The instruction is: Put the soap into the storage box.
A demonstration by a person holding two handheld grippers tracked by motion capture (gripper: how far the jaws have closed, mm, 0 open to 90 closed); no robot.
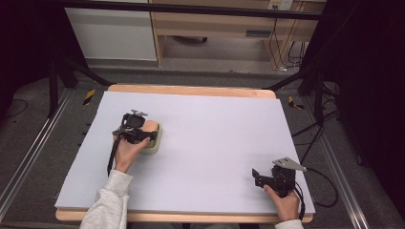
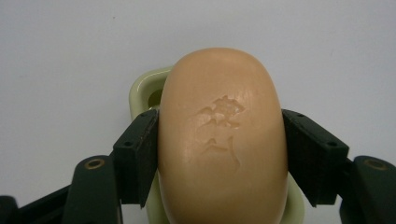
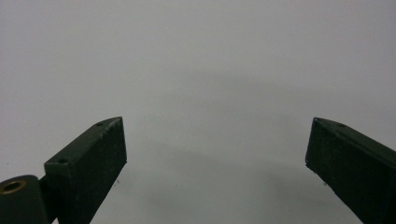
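Squarely between the black jaws of the left gripper (image 2: 219, 154) sits a smooth, oval, peach-coloured bar of soap (image 2: 222, 140) with a stamped emblem on top, clamped at both long sides. It lies over a pale green plastic soap dish (image 2: 142, 91), on the left half of the table (image 1: 215, 143). Nothing else stands near it. Well apart, at the near right corner, the right gripper (image 1: 256, 175) rests with its 2 jaws spread apart over bare white tabletop. Beyond the table are grey floor, black stand legs and a wooden cabinet (image 1: 215, 24).
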